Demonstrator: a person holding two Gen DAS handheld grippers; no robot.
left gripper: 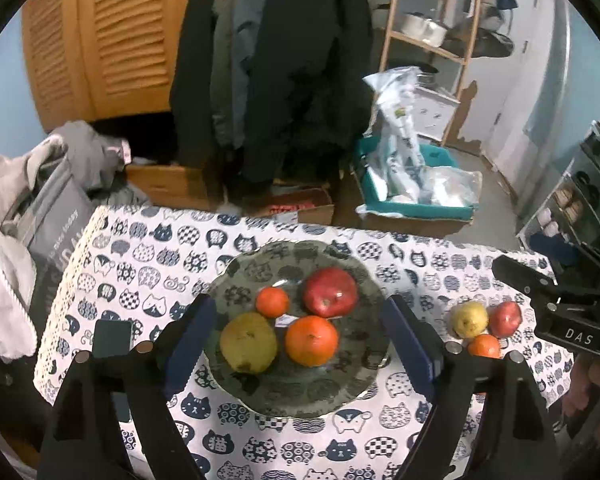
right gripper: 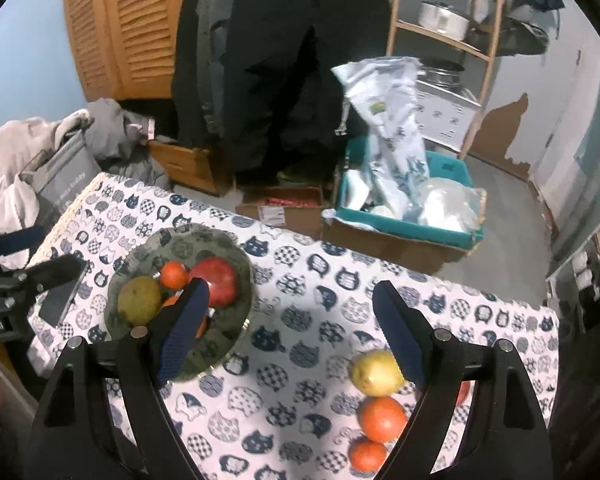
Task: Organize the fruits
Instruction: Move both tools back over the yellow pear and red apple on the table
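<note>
Both grippers are hanging spread apart, holding nothing: the left gripper [left gripper: 300,344] over the plate [left gripper: 236,276] of fruit, the right gripper [right gripper: 296,328] with a pear [right gripper: 374,372] beside its right finger.

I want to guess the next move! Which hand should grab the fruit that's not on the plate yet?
The right gripper, probably. Its open fingers are right next to the loose yellow pear and oranges on the tablecloth, while the left gripper hangs open above the plate.
</note>
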